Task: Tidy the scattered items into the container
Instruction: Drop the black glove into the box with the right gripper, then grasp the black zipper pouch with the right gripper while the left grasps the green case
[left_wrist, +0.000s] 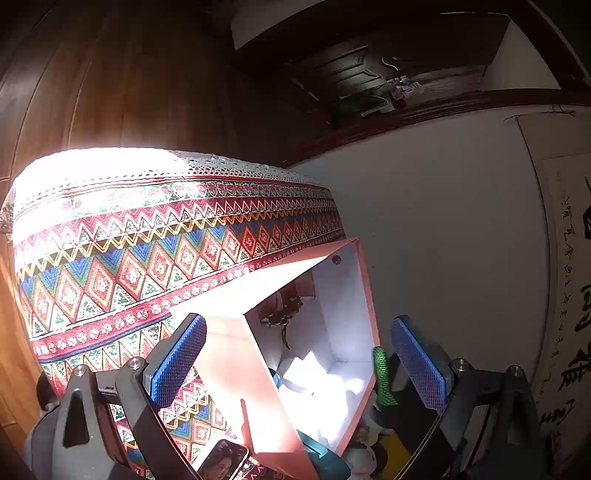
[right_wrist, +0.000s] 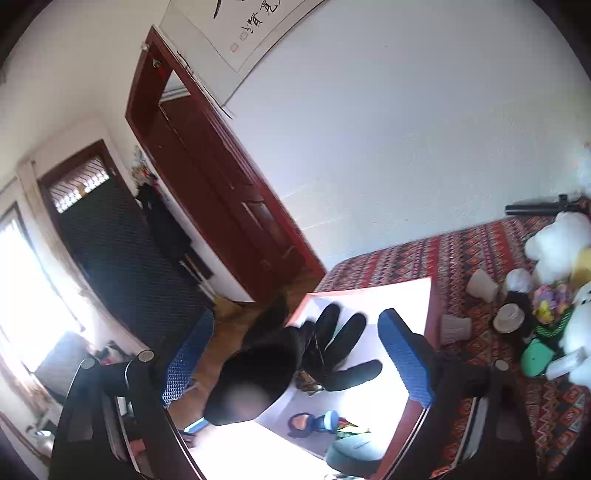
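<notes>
A pink box with a white inside (left_wrist: 236, 373) stands on the patterned tablecloth (left_wrist: 110, 266); it also shows in the right wrist view (right_wrist: 421, 295). My left gripper (left_wrist: 295, 365) is open, its blue pads (left_wrist: 177, 365) astride the box's near wall. Dark beads (left_wrist: 284, 314) and white items lie inside. My right gripper (right_wrist: 299, 365) is open above the box. A black doll (right_wrist: 295, 354) with dark limbs is between its fingers, over the box; whether it is touched I cannot tell. A blue-orange toy (right_wrist: 314, 424) lies in the box.
On the cloth right of the box stand white cups (right_wrist: 456, 328), plush toys (right_wrist: 557, 247), a teal object (right_wrist: 535, 358) and a flower bunch (right_wrist: 550, 299). A phone with a portrait (left_wrist: 221, 461) lies by the box. A green rope piece (left_wrist: 382, 376) hangs near the left gripper's right finger.
</notes>
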